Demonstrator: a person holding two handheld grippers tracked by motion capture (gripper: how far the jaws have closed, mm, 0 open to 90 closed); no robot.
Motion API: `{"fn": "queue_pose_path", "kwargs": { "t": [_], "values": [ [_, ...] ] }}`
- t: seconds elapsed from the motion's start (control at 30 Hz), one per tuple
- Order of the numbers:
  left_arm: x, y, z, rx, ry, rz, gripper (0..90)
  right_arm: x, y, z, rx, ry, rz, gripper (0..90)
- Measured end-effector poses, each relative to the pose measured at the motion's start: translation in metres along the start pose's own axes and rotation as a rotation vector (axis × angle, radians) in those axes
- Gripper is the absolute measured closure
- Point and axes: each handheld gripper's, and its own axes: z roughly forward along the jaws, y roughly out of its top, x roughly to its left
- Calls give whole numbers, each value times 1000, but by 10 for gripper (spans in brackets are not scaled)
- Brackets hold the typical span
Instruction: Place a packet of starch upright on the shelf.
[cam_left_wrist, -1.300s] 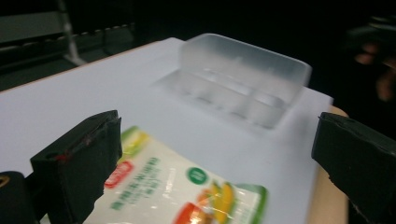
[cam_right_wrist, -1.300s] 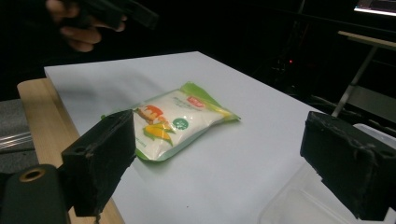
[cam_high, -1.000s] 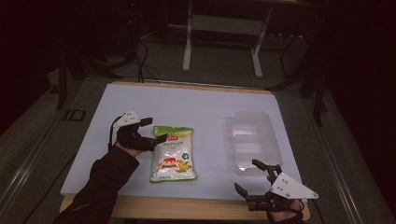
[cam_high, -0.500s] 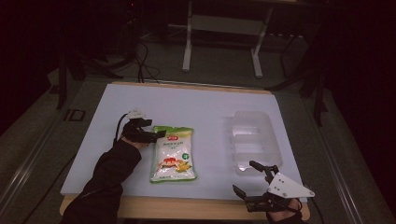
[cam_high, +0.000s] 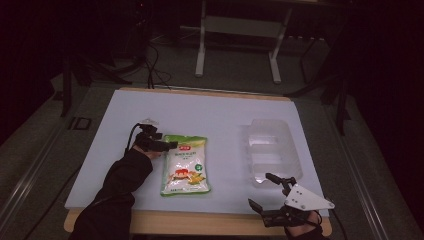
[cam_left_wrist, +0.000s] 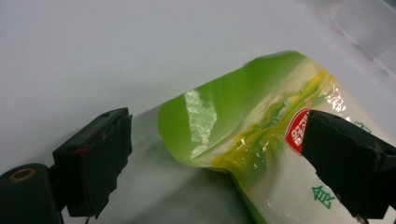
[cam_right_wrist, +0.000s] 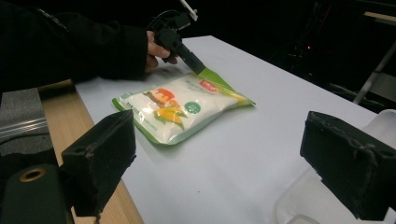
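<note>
Bag (cam_left_wrist: 261, 140) corner lies between the left gripper's (cam_left_wrist: 215, 158) spread jaws, one jaw over its red label, the other on the table (cam_high: 220, 115); whether either touches is unclear. The green, glossy bag lies flat, left of the clear tray (cam_high: 272, 150). The right gripper (cam_high: 262, 192) hovers, jaws spread, at the near edge.

Open white table (cam_high: 220, 117) lies between the snack pouch (cam_high: 184, 165) and the clear plastic tray (cam_high: 272, 150), giving a free lane. The left hand-held gripper (cam_high: 167, 145) straddles the pouch's raised corner; the far table half is unobstructed.
</note>
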Motion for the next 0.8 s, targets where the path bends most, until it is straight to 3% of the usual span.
{"fn": "queue_pose_path", "kwargs": {
  "t": [0.17,0.37,0.47,0.63,0.8],
  "values": [
    [2,-1,3,10,-9,-4,95,0,0,0,4,2,0,102],
    [1,-3,6,24,-65,-2,163,0,0,1,8,7,-1,102],
    [-8,-4,8,47,-99,36,218,1,0,1,7,10,0,102],
    [-12,-4,6,75,-76,65,316,2,0,1,9,8,-4,102],
    [-27,-1,6,154,-20,124,441,1,0,2,11,8,-5,102]
  ]
}}
